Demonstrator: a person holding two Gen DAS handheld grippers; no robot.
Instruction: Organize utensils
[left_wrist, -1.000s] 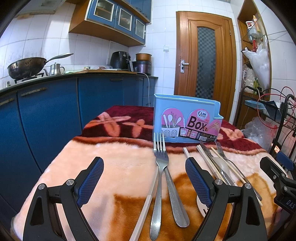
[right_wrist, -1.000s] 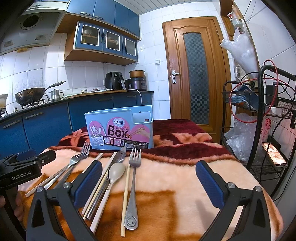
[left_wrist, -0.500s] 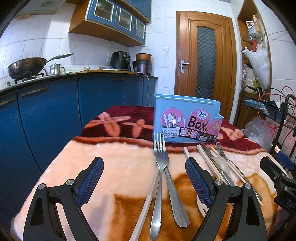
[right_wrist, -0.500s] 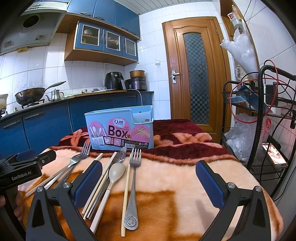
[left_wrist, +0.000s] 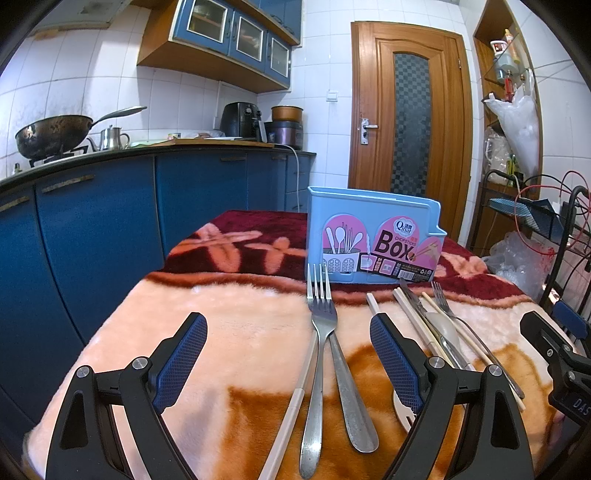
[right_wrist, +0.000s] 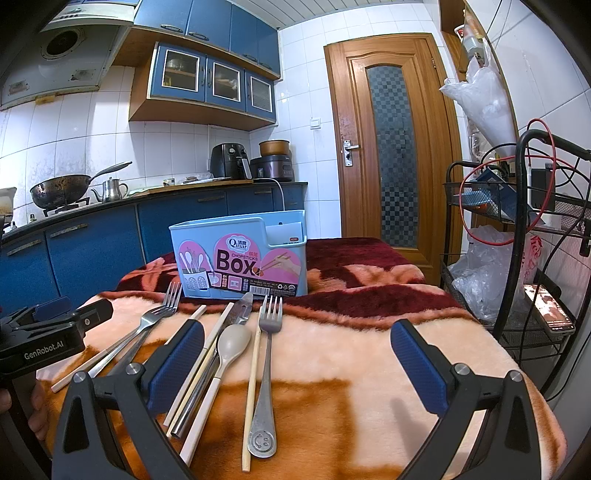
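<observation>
A light blue utensil box (left_wrist: 373, 242) stands upright at the back of the blanket-covered table; it also shows in the right wrist view (right_wrist: 240, 258). Loose utensils lie in front of it. In the left wrist view a steel fork (left_wrist: 320, 350), a steel handle (left_wrist: 349, 391) and a white chopstick (left_wrist: 293, 402) lie between my fingers. In the right wrist view a beige spoon (right_wrist: 221, 365), a smiley-handled fork (right_wrist: 266, 365), a chopstick (right_wrist: 252, 384) and a knife (right_wrist: 242, 310) lie ahead. My left gripper (left_wrist: 288, 354) is open and empty. My right gripper (right_wrist: 297, 360) is open and empty.
The table carries a peach and maroon blanket (left_wrist: 229, 332). Blue kitchen cabinets (left_wrist: 92, 236) run along the left. A wire rack (right_wrist: 524, 258) with cables and bags stands at the right. A wooden door (right_wrist: 391, 147) is behind. The left gripper's body (right_wrist: 48, 332) shows at the right view's left edge.
</observation>
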